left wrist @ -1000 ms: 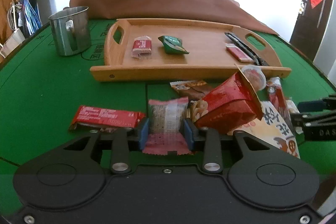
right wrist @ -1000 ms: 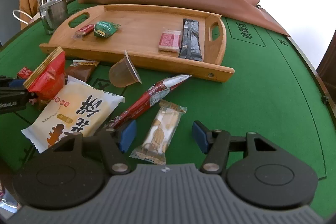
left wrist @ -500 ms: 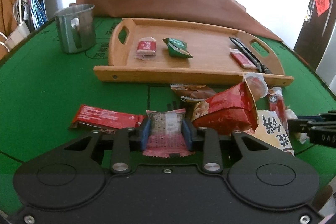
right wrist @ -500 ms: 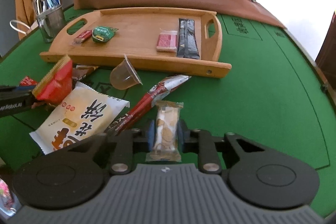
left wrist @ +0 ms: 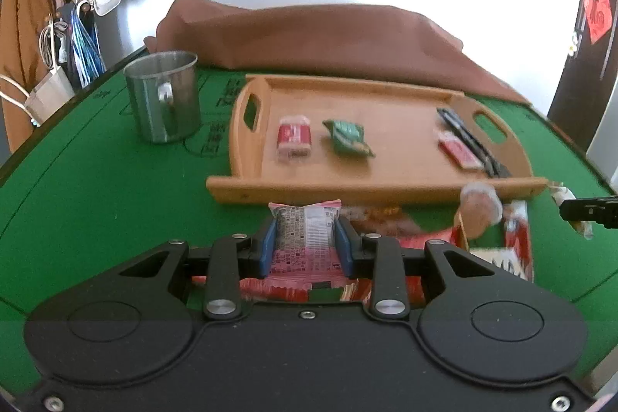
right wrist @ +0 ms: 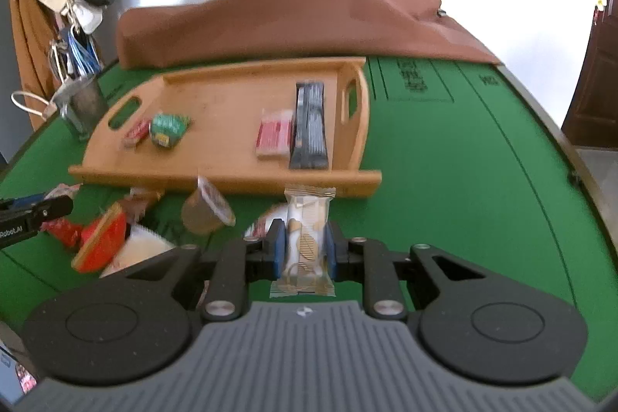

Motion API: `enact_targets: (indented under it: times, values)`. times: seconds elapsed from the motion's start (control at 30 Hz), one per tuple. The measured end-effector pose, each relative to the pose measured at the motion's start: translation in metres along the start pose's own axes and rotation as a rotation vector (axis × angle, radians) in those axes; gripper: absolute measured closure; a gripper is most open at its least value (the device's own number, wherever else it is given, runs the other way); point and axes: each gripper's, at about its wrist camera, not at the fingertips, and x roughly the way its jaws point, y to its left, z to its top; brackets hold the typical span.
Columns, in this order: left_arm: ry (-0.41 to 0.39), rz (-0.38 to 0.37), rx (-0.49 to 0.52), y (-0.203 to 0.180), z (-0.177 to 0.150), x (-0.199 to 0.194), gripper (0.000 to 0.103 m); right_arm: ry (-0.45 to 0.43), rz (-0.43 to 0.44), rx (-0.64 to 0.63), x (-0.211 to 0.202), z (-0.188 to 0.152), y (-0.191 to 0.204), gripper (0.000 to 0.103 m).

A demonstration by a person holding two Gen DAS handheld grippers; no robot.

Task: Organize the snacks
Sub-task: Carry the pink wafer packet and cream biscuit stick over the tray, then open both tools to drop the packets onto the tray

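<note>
My left gripper (left wrist: 306,242) is shut on a pink snack packet (left wrist: 305,238), lifted off the green table in front of the wooden tray (left wrist: 370,190). My right gripper (right wrist: 306,248) is shut on a clear packet with a beige biscuit (right wrist: 307,238), also raised, near the tray's (right wrist: 231,176) front right corner. Lying in the tray are a red-white packet (left wrist: 295,136), a green packet (left wrist: 347,138), a red flat packet (right wrist: 274,136) and a black bar (right wrist: 311,120). The right gripper's tip shows at the far right edge of the left wrist view.
Loose snacks lie on the felt before the tray: a jelly cup (right wrist: 206,209), a red triangular bag (right wrist: 102,242), a white bag (right wrist: 141,250). A steel mug (left wrist: 164,97) stands left of the tray. A brown cover (left wrist: 328,41) lies behind it. Bags hang at far left.
The right gripper closed on the biscuit packet and lifted it. The left gripper rose with the pink packet, and both moved nearer the tray.
</note>
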Motion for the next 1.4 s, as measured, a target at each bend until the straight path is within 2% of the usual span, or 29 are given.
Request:
enact_targets:
  times: [0.17, 0.37, 0.53, 0.63, 0.73, 0.97, 1.4]
  values:
    - [-0.025, -0.01, -0.007, 0.001, 0.027, 0.006, 0.072, -0.03, -0.008, -0.003, 0.008, 0.029, -0.001, 0.077]
    - [-0.046, -0.015, 0.001, -0.006, 0.062, 0.023, 0.072, -0.004, 0.037, 0.026, 0.031, 0.064, 0.002, 0.077]
    - [-0.024, -0.019, -0.004, -0.012, 0.09, 0.05, 0.072, 0.034, 0.067, 0.035, 0.055, 0.094, 0.011, 0.077]
    - [0.016, -0.018, -0.011, -0.015, 0.099, 0.072, 0.072, 0.084, 0.091, 0.012, 0.076, 0.104, 0.022, 0.077]
    - [0.063, -0.019, -0.018, -0.019, 0.098, 0.093, 0.072, 0.135, 0.104, -0.013, 0.097, 0.104, 0.037, 0.077]
    - [0.126, 0.002, -0.023, -0.02, 0.084, 0.124, 0.072, 0.181, 0.088, -0.065, 0.128, 0.096, 0.063, 0.077]
    - [0.1, -0.013, -0.034, -0.016, 0.08, 0.134, 0.071, 0.203, 0.071, -0.073, 0.15, 0.093, 0.067, 0.077]
